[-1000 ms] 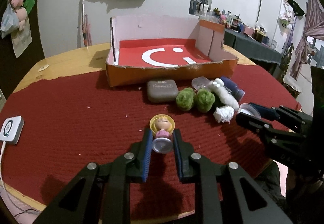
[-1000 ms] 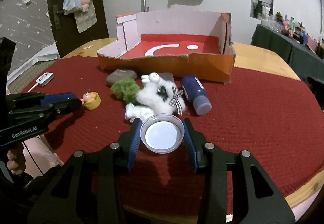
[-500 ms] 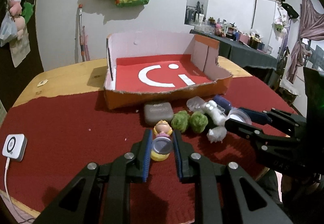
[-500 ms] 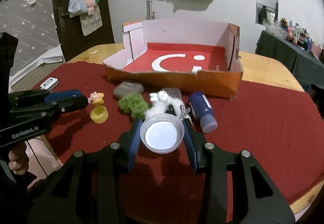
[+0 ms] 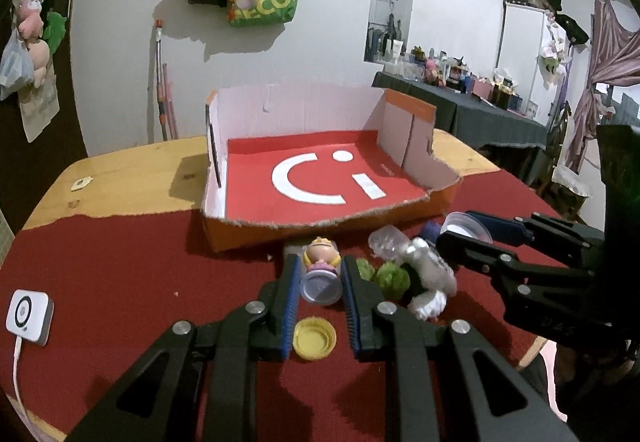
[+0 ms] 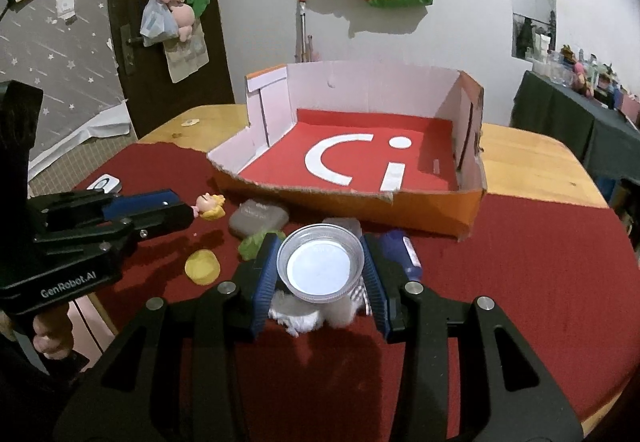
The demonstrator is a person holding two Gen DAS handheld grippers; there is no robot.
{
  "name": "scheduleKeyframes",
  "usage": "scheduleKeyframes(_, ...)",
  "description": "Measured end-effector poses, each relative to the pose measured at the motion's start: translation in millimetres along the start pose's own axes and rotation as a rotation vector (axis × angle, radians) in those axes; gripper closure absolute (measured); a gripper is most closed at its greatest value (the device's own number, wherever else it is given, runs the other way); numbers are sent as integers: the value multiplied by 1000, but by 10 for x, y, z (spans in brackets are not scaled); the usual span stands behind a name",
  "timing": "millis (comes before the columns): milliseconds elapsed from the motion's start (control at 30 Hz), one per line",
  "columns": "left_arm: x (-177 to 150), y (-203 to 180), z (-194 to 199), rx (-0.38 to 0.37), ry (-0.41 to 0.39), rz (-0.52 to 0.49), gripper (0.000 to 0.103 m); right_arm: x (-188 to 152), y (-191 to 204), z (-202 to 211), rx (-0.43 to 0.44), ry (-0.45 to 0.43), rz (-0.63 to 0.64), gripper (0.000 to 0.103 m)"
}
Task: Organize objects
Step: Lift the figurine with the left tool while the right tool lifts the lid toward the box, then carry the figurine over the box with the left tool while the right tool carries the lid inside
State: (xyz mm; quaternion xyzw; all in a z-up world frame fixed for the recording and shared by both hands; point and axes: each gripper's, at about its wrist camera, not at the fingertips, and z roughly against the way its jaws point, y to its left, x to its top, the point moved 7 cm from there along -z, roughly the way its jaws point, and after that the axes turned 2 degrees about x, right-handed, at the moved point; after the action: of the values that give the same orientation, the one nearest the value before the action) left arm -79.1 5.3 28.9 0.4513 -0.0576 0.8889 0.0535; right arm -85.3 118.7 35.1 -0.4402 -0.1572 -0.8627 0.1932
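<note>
My left gripper (image 5: 320, 274) is shut on a small doll figure (image 5: 320, 262) with blond hair and a grey base, held above the red mat; the doll's head shows in the right wrist view (image 6: 210, 204). Its yellow cap (image 5: 314, 338) lies on the mat below, also seen in the right wrist view (image 6: 203, 266). My right gripper (image 6: 320, 262) is shut on a clear round plastic lid (image 6: 320, 268), held above a white plush toy (image 6: 304, 316). The open orange cardboard box (image 6: 352, 202) with a red floor stands just beyond, empty.
On the mat before the box lie a grey case (image 6: 258, 218), green pompoms (image 5: 394, 276), a blue bottle (image 6: 402, 252) and a clear cup (image 5: 386, 240). A white charger (image 5: 29, 316) with a cable sits at the left edge.
Both grippers have risen and moved toward the box with their objects. The doll has lifted off its yellow cap, which now lies alone on the mat.
</note>
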Motion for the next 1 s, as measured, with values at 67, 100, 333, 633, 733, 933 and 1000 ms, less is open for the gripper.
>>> scheduleKeyframes(67, 49, 1, -5, 0, -9, -2, 82, 61, -11, 0, -2, -8, 2, 64)
scheduleKeyframes(100, 74, 0, -9, 2, -14, -4, 82, 93, -17, 0, -4, -11, 3, 64)
scheduleKeyframes(333, 307, 12, -76, 13, -49, -17, 82, 293, -68, -79, -6, -22, 12, 64)
scheduleKeyframes(633, 459, 18, -271, 11, -46, -19, 82, 499, -184, -214, -5, -25, 8, 64)
scheduleKeyframes(733, 492, 25, -333, 12, -40, -16, 82, 528, -213, -272, 3, -15, 2, 64)
scheduleKeyframes(933, 549, 62, -453, 19, -30, -12, 82, 595, -276, -389, 9, 2, -10, 64)
scheduleKeyframes(1000, 567, 77, -486, 20, -27, -12, 82, 618, -296, -436, 9, 9, -10, 64)
